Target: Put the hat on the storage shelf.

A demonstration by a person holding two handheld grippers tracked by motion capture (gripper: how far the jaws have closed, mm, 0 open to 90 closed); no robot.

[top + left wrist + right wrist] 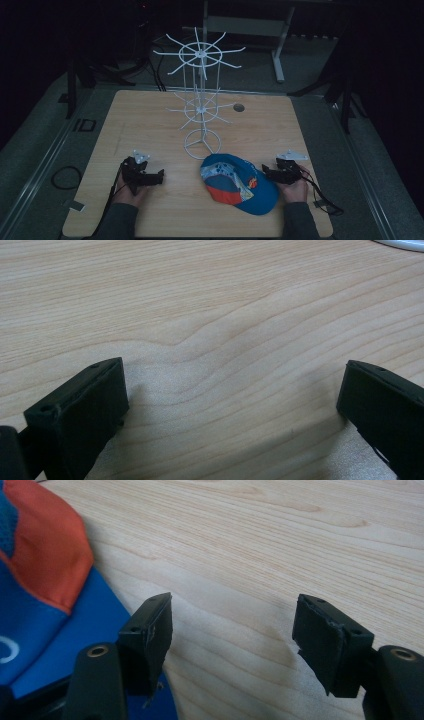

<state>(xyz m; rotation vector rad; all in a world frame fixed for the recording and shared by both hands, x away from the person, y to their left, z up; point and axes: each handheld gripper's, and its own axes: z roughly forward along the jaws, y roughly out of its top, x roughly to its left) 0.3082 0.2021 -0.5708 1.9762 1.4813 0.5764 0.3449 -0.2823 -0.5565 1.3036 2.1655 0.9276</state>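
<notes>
A blue and orange cap (239,184) lies on the wooden table (150,130) at the front right. Behind it stands a white wire rack (201,90) with two tiers of hooks, all bare. My left gripper (159,176) rests low over the table at the front left, open, with bare wood (230,390) between its jaws. My right gripper (265,172) sits just right of the cap, open and holding nothing. In the right gripper view the cap (45,595) lies beside the left fingertip (150,625), and the gap (232,630) between the jaws holds only table.
The rack's round base (202,142) stands mid-table, just behind the cap. A small dark hole (239,107) sits in the table at the back right. Cables (320,192) trail from the grippers. A table frame (280,45) stands beyond the far edge.
</notes>
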